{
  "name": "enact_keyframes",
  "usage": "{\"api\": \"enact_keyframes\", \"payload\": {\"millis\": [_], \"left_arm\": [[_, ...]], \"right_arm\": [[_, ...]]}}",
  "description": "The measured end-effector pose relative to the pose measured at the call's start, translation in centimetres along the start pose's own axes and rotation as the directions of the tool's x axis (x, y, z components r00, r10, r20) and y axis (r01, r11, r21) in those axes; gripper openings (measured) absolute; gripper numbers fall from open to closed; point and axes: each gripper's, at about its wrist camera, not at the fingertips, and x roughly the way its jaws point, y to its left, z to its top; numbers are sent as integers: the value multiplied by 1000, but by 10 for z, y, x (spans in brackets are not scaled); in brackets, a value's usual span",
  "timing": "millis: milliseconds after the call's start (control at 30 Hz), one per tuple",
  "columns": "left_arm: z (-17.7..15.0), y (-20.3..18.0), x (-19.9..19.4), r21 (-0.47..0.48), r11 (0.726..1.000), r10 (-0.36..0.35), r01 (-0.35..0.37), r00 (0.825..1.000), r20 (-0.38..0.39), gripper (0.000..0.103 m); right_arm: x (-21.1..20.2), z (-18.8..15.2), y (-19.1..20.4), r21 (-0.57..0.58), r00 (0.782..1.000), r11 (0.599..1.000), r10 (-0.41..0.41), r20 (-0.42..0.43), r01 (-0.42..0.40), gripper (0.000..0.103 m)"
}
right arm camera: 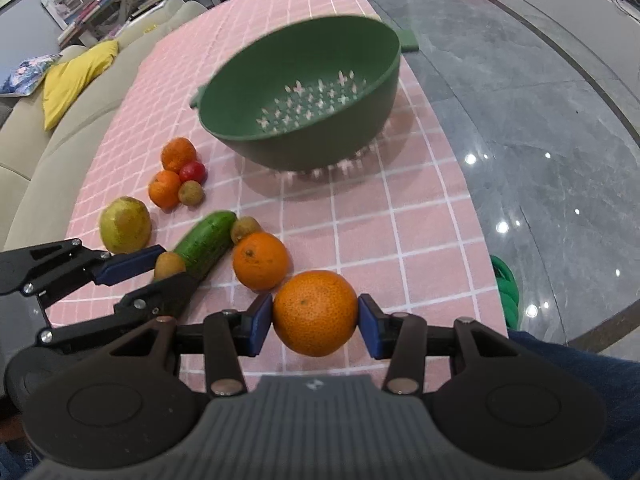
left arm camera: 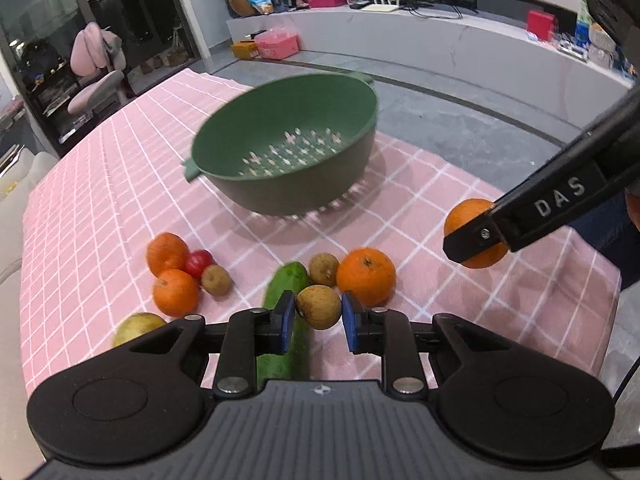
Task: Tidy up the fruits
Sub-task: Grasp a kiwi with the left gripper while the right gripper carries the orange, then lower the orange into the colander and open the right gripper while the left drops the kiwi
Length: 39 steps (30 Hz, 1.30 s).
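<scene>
A green colander (left arm camera: 288, 136) (right arm camera: 304, 92) stands empty on the pink checked tablecloth (left arm camera: 120, 168) (right arm camera: 400, 232). My right gripper (right arm camera: 316, 318) (left arm camera: 468, 236) is shut on an orange (right arm camera: 315, 313) (left arm camera: 466, 216), held above the cloth. My left gripper (left arm camera: 319, 312) (right arm camera: 160, 268) has its blue pads around a small brown fruit (left arm camera: 319, 306) (right arm camera: 169, 264) that lies beside a cucumber (left arm camera: 286, 320) (right arm camera: 206, 240); I cannot tell whether the pads touch it. Another orange (left arm camera: 366, 276) (right arm camera: 260, 260) lies just beyond it.
Left of the cucumber lie two small oranges (left arm camera: 166, 252) (left arm camera: 175, 292), a red fruit (left arm camera: 199, 263), a brown fruit (left arm camera: 216, 279) and a yellow-green pear (right arm camera: 125, 224). Another brown fruit (left arm camera: 325, 268) lies by the cucumber tip. A sofa (right arm camera: 60, 140) borders the table's left; grey floor (right arm camera: 540, 140) lies right.
</scene>
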Motion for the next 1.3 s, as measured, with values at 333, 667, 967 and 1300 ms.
{"api": "enact_keyframes", "payload": {"millis": [333, 667, 967, 1300], "left_arm": [[61, 22, 8, 33, 999, 21, -23, 997, 70, 28], [113, 34, 70, 174, 985, -7, 0, 999, 35, 28], [118, 39, 125, 224, 968, -88, 113, 989, -119, 28], [118, 47, 151, 197, 952, -190, 236, 956, -225, 28]], "right_arm": [[-23, 68, 3, -71, 994, 997, 21, 109, -13, 43], [14, 160, -4, -144, 993, 989, 56, 108, -40, 43], [71, 185, 0, -258, 999, 965, 41, -23, -45, 43], [112, 175, 13, -359, 988, 933, -29, -150, -27, 43]]}}
